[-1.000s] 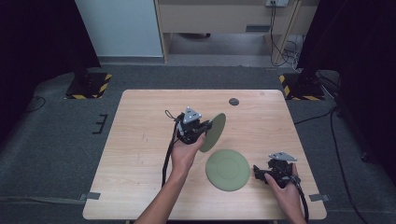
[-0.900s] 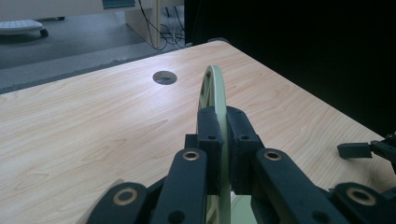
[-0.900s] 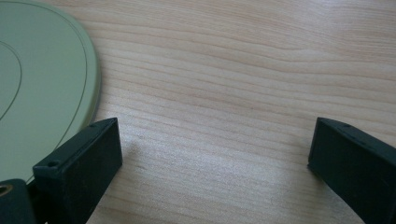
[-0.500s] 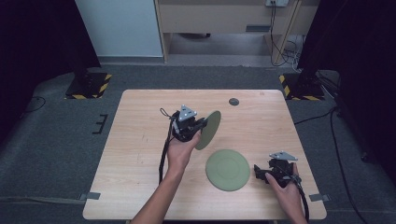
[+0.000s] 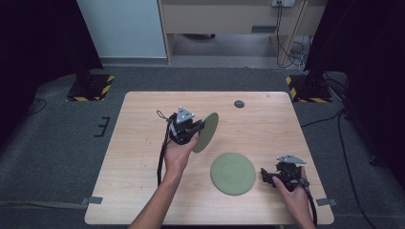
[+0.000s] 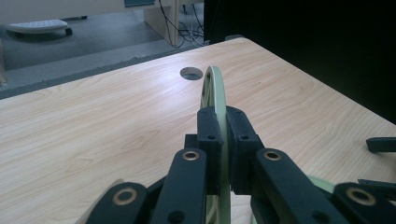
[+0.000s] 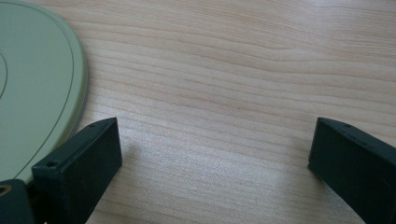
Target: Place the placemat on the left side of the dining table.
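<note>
The left gripper (image 5: 203, 128) holds one green plate (image 5: 206, 132) by its rim, jaws clamped on either side of the edge, as the left gripper view confirms (image 6: 215, 100). The plate stands on edge, clear of the table (image 5: 143, 167), over the middle of the worktop and slightly toward its far edge; its face is turned toward the right-hand side of the table.

A second green plate (image 5: 233, 173) lies flat near the front edge, right of centre. It sits below and to the near right of the held plate, apart from it.

The right gripper (image 5: 265, 176) rests low on the worktop just beside the flat plate's right rim, jaws spread wide with nothing between them; in the right gripper view the rim (image 7: 42, 93) lies just past one jaw.

Judgement: if the held plate is to be stacked, it must be tipped from upright to flat and brought toward the near right. The left hand carries the load; the right is nearer the flat plate
</note>
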